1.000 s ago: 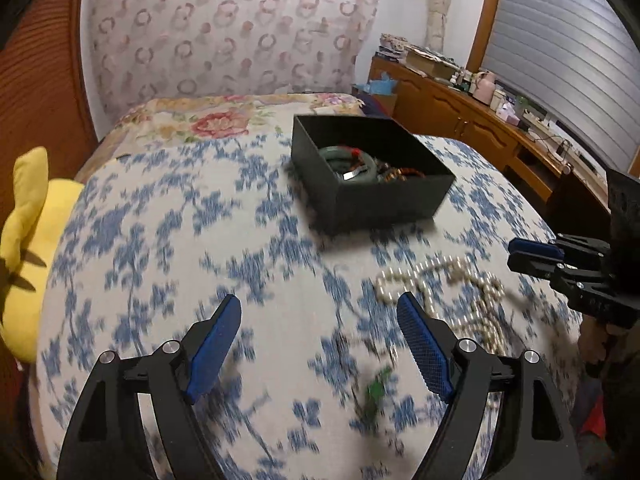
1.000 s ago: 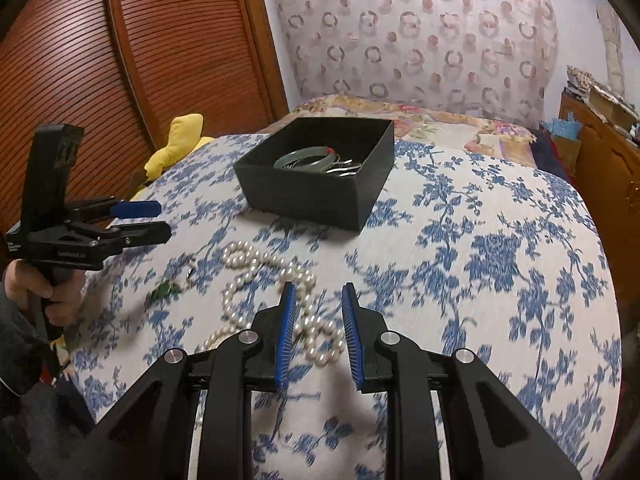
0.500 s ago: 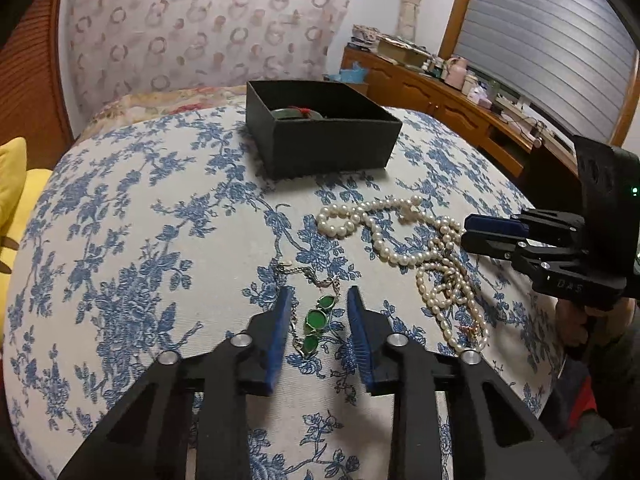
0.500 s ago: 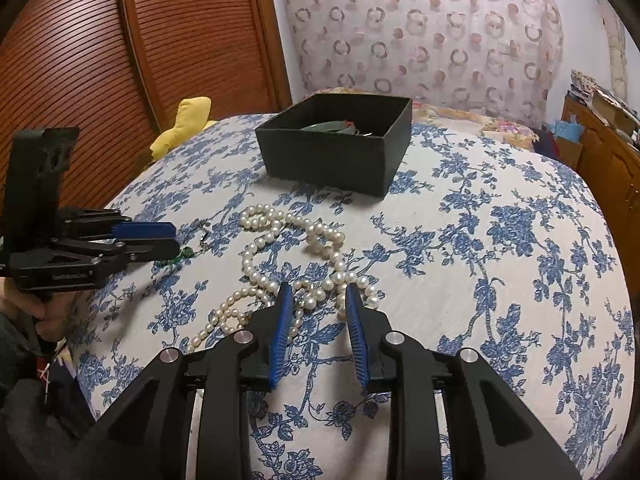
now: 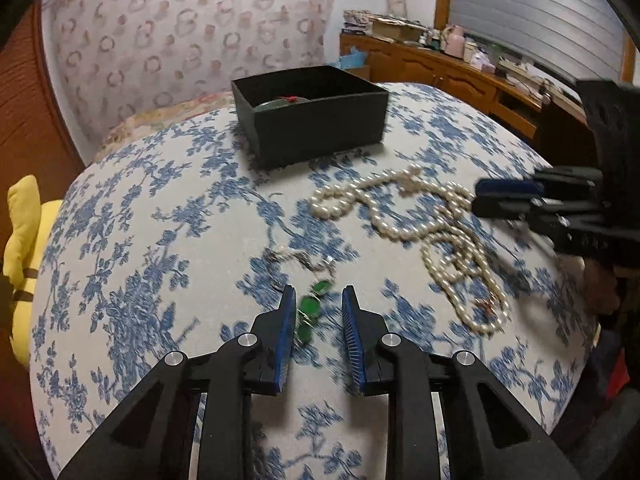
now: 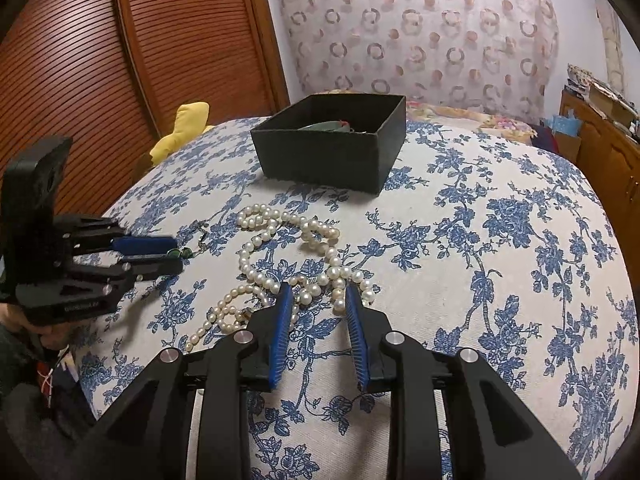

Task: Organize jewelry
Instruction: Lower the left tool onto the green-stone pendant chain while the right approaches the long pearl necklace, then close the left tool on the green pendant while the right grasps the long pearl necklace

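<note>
A home bedroom: a bed under a blue-and-white floral bedspread (image 6: 500,240), with a reddish-brown slatted wooden wardrobe door (image 6: 132,60) at its left, a ring-patterned sheer curtain (image 6: 420,28) behind it, and a cluttered low wooden sideboard (image 5: 448,68) along its right.

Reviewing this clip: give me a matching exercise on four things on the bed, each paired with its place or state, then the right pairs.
Things:
1. black box
2. pearl necklace
3. green-stone necklace
4. yellow plush toy

Places or states:
A. lying between the left tongs' blue pads
B. at the bed's edge by the wooden slatted doors
C. sprawled in loops in front of the right tongs
D. open on top, with a green bangle inside

Pairs: 1-D, 2-C, 3-A, 4-B
</note>
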`<state>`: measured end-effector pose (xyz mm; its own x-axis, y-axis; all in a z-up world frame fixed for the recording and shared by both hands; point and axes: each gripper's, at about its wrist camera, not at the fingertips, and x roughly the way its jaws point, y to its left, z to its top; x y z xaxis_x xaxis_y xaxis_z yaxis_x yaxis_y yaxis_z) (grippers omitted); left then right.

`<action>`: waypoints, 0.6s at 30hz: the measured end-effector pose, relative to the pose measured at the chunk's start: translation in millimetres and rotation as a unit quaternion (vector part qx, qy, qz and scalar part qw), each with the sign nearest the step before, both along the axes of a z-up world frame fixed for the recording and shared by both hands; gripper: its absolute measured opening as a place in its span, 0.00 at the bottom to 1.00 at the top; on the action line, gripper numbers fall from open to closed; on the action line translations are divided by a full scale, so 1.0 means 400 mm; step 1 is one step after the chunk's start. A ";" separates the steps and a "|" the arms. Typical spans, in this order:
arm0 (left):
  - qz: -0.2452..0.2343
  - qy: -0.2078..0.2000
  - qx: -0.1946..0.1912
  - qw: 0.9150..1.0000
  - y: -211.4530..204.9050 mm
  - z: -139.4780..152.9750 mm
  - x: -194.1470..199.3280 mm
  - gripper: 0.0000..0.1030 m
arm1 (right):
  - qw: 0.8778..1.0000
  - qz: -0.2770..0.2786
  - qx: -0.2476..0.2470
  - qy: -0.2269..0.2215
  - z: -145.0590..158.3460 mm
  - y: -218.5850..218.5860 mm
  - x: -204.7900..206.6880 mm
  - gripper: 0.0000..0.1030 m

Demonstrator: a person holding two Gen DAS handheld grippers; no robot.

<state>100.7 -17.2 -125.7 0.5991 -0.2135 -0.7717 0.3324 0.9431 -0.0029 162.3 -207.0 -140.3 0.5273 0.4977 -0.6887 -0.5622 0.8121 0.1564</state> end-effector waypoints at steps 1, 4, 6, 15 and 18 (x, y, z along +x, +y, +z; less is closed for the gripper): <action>-0.001 -0.003 0.000 1.000 -0.001 0.000 -0.003 0.19 | 1.000 0.001 -0.001 -0.002 0.000 0.001 -0.001 0.29; -0.002 -0.005 0.004 1.000 -0.006 -0.001 -0.005 0.19 | 1.000 0.003 -0.004 -0.001 -0.001 0.005 -0.002 0.29; -0.003 -0.004 0.004 1.000 -0.007 -0.001 0.002 0.19 | 1.000 0.004 -0.002 0.000 -0.001 0.004 -0.001 0.29; -0.008 -0.009 -0.002 1.000 -0.006 0.007 -0.006 0.10 | 1.000 0.004 -0.002 0.001 -0.003 0.004 0.002 0.29; 0.002 -0.025 -0.019 0.999 0.014 0.031 -0.036 0.10 | 1.000 0.004 -0.002 0.002 -0.004 0.006 0.000 0.29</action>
<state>86.2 -11.7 -113.4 0.6380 -0.2400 -0.7317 0.3295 0.9439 -0.0224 162.3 -204.7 -141.7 0.5204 0.4989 -0.6930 -0.5686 0.8079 0.1546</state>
